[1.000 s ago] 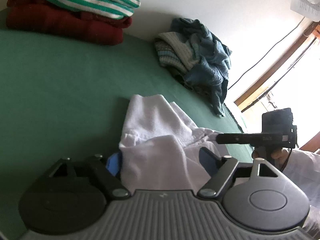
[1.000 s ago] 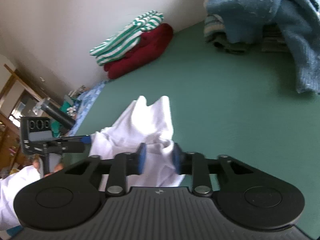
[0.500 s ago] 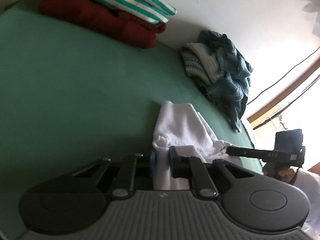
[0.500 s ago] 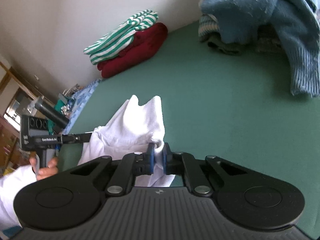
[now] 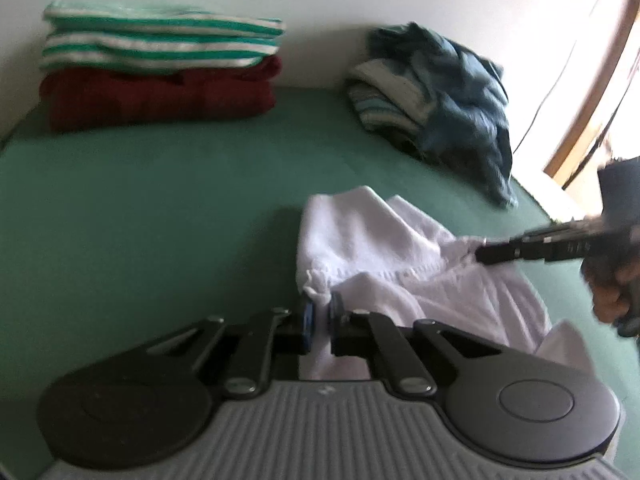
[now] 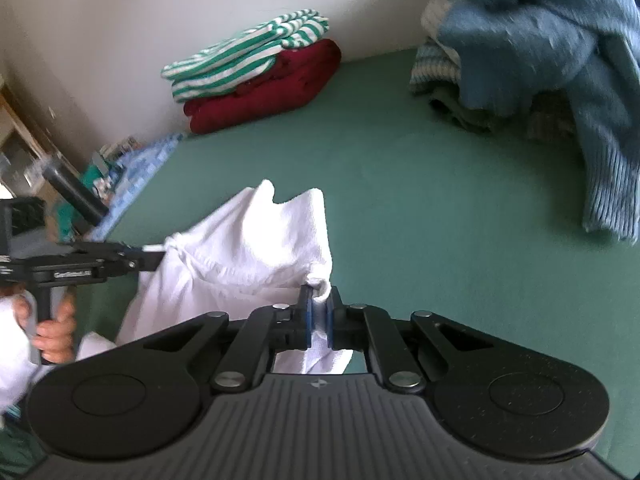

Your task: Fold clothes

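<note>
Green bedding (image 5: 160, 216) has loads of open room ahead of us, with 2 piles by the wall. We've got both grippers, left gripper (image 5: 319, 316) and right gripper (image 6: 319, 312), pinching the white garment's (image 6: 256, 240) bunched edge near the front; it's crumpled and hanging between them.

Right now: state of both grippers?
Left gripper: closed on a bunched edge of the white garment.
Right gripper: closed on the same garment's opposite edge.
</note>
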`<move>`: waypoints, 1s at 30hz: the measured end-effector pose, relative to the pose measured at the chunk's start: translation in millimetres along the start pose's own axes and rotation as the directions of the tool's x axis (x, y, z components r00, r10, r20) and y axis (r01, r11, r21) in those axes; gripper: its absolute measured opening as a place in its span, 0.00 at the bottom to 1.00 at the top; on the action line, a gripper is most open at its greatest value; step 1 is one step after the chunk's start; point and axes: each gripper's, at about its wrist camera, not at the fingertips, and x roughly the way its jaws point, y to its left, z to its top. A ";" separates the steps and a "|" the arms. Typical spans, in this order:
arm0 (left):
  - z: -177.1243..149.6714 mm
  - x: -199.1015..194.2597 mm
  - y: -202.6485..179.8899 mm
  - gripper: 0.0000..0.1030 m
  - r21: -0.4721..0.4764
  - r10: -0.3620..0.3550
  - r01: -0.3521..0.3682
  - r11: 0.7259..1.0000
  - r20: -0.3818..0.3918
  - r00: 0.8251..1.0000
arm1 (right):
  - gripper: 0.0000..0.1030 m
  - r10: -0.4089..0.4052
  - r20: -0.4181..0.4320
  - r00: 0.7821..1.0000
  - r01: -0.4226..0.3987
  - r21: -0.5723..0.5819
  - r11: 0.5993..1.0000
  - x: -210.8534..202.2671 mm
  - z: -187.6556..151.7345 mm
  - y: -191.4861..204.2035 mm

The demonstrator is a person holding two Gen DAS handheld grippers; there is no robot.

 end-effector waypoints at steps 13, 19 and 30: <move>7.2 -28.6 -7.3 0.01 -0.035 -0.019 0.022 0.999 0.075 0.997 | 0.05 0.019 0.095 0.995 -0.015 -0.040 0.999 -20.4 -3.7 16.6; 4.6 -51.4 -8.9 0.01 -0.042 -0.049 0.053 0.998 0.086 0.995 | 0.05 0.083 0.116 0.990 -0.080 -0.034 0.996 -38.8 -5.2 25.3; -16.1 -86.7 -26.2 0.01 -0.059 -0.090 0.096 0.994 0.101 0.991 | 0.05 0.151 0.108 0.983 -0.151 -0.006 0.989 -69.0 -19.5 31.8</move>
